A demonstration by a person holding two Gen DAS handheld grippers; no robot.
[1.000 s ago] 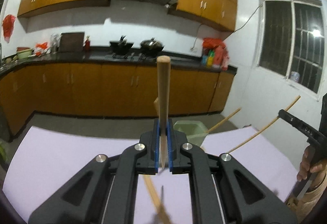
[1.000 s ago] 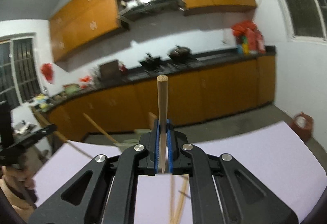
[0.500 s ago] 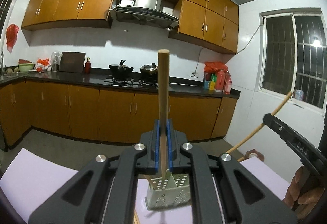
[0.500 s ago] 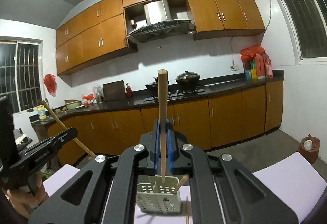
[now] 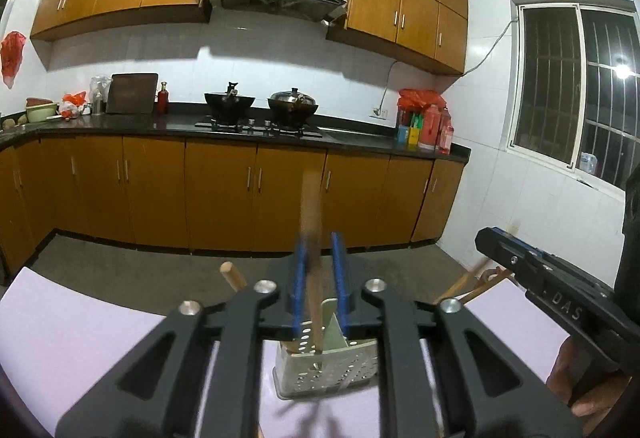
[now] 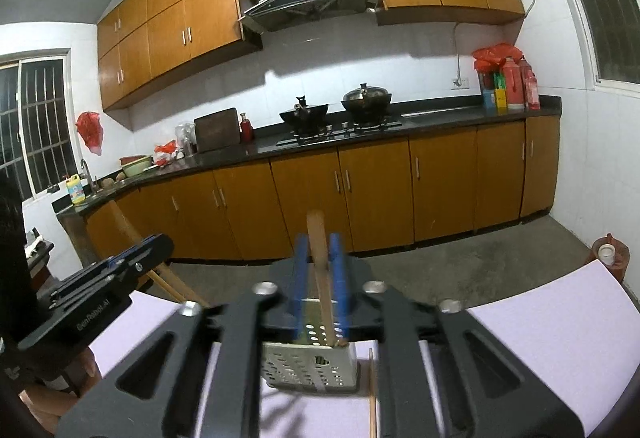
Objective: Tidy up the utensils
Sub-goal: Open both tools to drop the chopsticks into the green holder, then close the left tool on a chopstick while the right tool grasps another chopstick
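A pale perforated utensil holder (image 5: 332,362) stands on the lilac table (image 5: 80,334), right below both grippers; it also shows in the right wrist view (image 6: 308,362). My left gripper (image 5: 319,274) is open, and a blurred wooden stick (image 5: 312,258) hangs between its blue pads, its lower end inside the holder. My right gripper (image 6: 319,274) is open too, with a wooden stick (image 6: 322,270) standing loose between its pads, its tip in the holder. Another wooden handle (image 5: 234,276) leans out to the left of the holder.
A wooden stick (image 6: 372,390) lies on the table beside the holder. The other gripper shows at the right edge (image 5: 552,290) of the left wrist view and the left edge (image 6: 100,298) of the right wrist view. Kitchen cabinets (image 5: 256,194) stand behind the table.
Both grippers have opened and let go of their wooden sticks, which have dropped lower into the holder. Both cameras have tilted down a little, showing more of the holder.
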